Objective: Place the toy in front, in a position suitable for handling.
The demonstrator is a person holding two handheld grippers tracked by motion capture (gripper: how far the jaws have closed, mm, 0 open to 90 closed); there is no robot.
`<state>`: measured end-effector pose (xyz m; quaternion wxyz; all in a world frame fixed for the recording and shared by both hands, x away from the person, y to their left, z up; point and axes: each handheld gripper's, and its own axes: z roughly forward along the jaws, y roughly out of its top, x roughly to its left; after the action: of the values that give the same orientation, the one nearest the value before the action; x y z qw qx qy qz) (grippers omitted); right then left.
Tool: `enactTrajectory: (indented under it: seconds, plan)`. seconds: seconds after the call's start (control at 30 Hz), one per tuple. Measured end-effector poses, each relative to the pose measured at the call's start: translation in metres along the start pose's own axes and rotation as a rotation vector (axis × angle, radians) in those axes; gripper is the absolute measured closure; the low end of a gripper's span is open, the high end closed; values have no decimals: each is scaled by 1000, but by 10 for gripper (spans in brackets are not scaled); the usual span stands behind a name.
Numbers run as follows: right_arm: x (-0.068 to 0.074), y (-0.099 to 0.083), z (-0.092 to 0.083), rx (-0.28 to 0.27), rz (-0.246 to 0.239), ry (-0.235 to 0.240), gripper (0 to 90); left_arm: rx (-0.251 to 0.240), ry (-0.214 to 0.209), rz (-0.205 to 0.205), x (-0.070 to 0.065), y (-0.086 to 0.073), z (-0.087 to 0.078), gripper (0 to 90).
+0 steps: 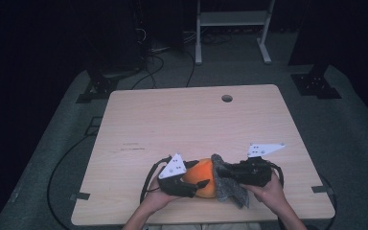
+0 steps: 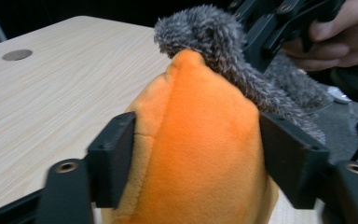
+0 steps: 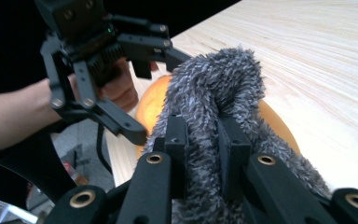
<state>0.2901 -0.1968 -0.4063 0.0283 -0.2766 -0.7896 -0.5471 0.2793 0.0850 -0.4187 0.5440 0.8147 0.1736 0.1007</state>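
The table (image 1: 191, 120) is bare but for one orange plush ball (image 1: 202, 178) near its front edge, half covered by a grey fuzzy cloth (image 1: 227, 184). The left tool (image 2: 200, 158) clamps the orange plush from both sides, pads pressing into it. The right tool (image 3: 204, 140) is closed tight on a bunched fold of the cloth. The step in hand looks like peeling the cloth off the plush; next, the right tool probably needs to pull away while the left holds firm.
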Motion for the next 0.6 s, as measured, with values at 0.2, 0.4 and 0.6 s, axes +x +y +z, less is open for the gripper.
enactTrajectory:
  seconds: [0.2,0.4,0.6]
  plan:
    - [-3,-2,-3,11,-12,-30,763,7,-2,-33,13,-7,-8,110]
    - [-9,-4,-7,5,3,-33,762,108,-110,-122,23,-19,8,55]
    - [-3,-2,-10,-6,-17,-67,761,64,-40,-45,12,-14,6,285]
